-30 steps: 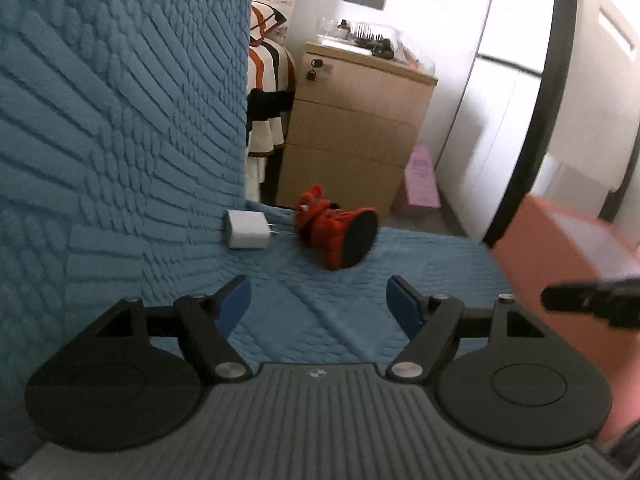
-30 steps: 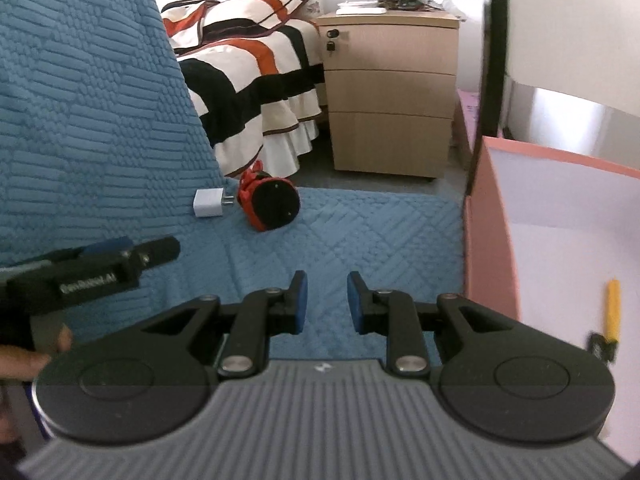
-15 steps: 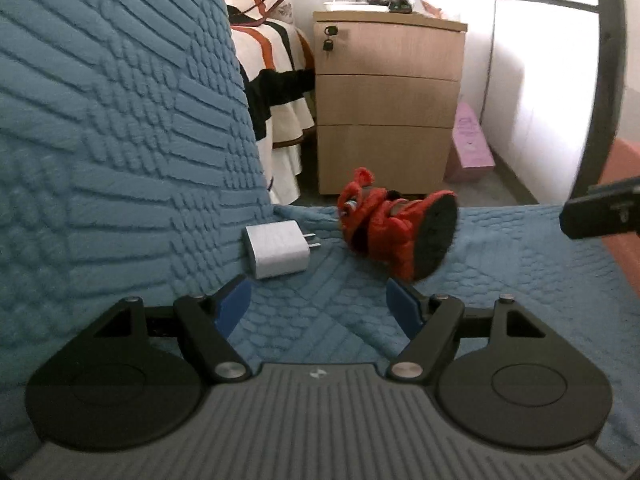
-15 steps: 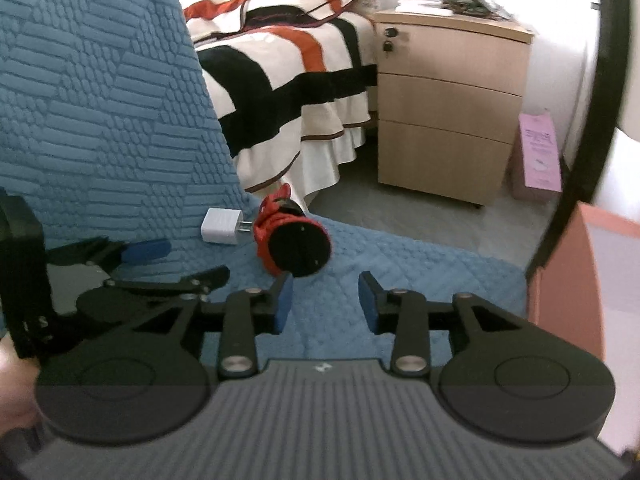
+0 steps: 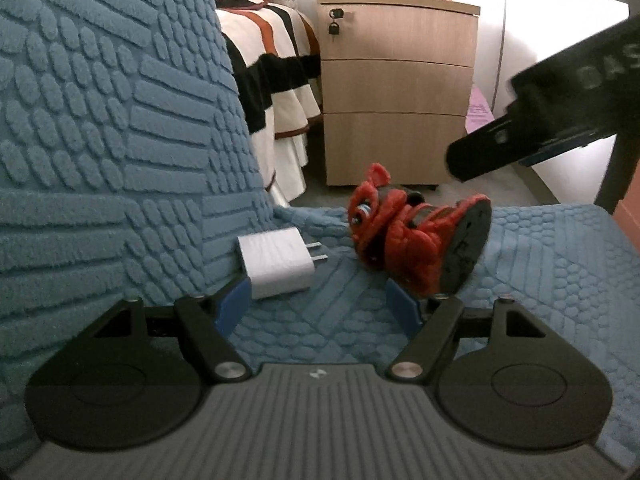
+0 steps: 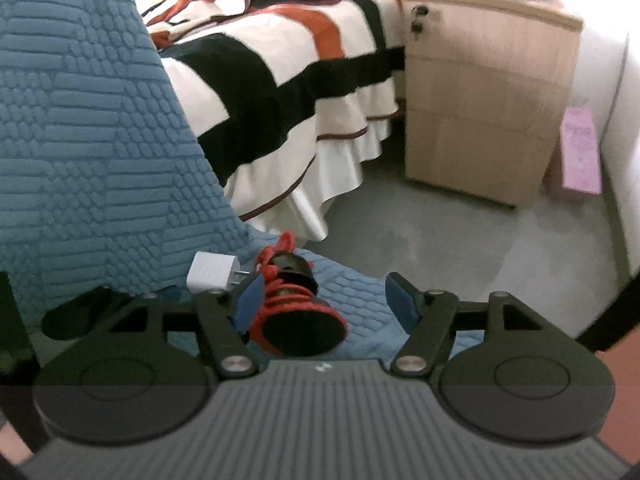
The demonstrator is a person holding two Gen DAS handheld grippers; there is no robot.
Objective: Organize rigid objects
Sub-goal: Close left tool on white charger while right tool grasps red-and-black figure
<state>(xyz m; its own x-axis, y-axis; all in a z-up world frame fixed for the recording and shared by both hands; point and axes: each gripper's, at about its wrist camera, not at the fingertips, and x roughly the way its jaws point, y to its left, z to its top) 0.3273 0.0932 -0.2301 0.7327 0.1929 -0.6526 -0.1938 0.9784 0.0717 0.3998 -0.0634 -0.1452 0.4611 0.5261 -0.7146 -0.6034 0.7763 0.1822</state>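
Opening right gripper (image 6: 324,300) jaws around red toy (image 6: 296,316) | left gripper (image 5: 320,306) wide, empty, near white charger (image 5: 276,262)

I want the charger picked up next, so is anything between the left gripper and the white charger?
Nothing visible. The left gripper is open, and the charger lies on the blue mat just ahead of its left finger. The red toy lies apart, to the charger's right.

Ahead of the gripper, past the textured blue cover (image 5: 120,128), a three-drawer wooden cabinet (image 5: 396,84) with keys in its top lock stands on grey floor (image 6: 420,236) against a bright white wall, a striped bed (image 6: 288,60) just left of it.
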